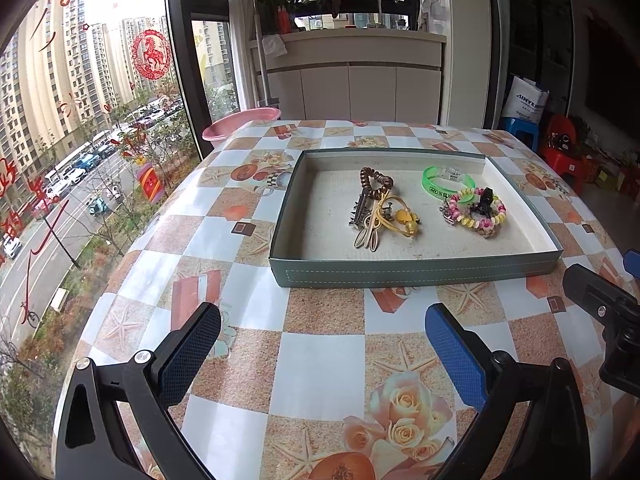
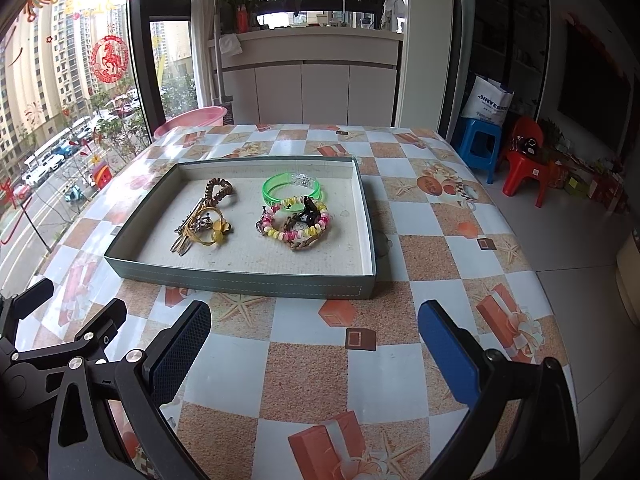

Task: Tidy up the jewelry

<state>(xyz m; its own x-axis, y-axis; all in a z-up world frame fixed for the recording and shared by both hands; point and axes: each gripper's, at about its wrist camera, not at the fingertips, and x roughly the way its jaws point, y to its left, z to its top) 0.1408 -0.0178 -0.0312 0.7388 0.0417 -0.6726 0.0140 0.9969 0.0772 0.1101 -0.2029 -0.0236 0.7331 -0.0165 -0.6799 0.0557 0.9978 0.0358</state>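
Note:
A shallow grey-green tray (image 1: 412,274) (image 2: 248,280) with a pale lining sits on the checkered table. Inside lie two heaps of jewelry. The left heap has a brown bead bracelet (image 1: 376,183) (image 2: 218,190), metal hair clips (image 1: 364,216) and a yellow band with beads (image 1: 406,218) (image 2: 218,232). The right heap has a green bangle (image 1: 446,182) (image 2: 290,188), a pink and yellow spiral bracelet (image 1: 478,214) (image 2: 296,226) and a black clip (image 1: 485,200) (image 2: 308,206). My left gripper (image 1: 324,348) is open and empty, short of the tray's front wall. My right gripper (image 2: 314,344) is open and empty, also in front of the tray.
A pink basin (image 1: 242,122) (image 2: 192,118) stands off the table's far left corner by the window. A blue stool (image 2: 482,146) and a red chair (image 2: 528,160) stand on the floor to the right. The right gripper's body (image 1: 608,312) shows at the left wrist view's right edge.

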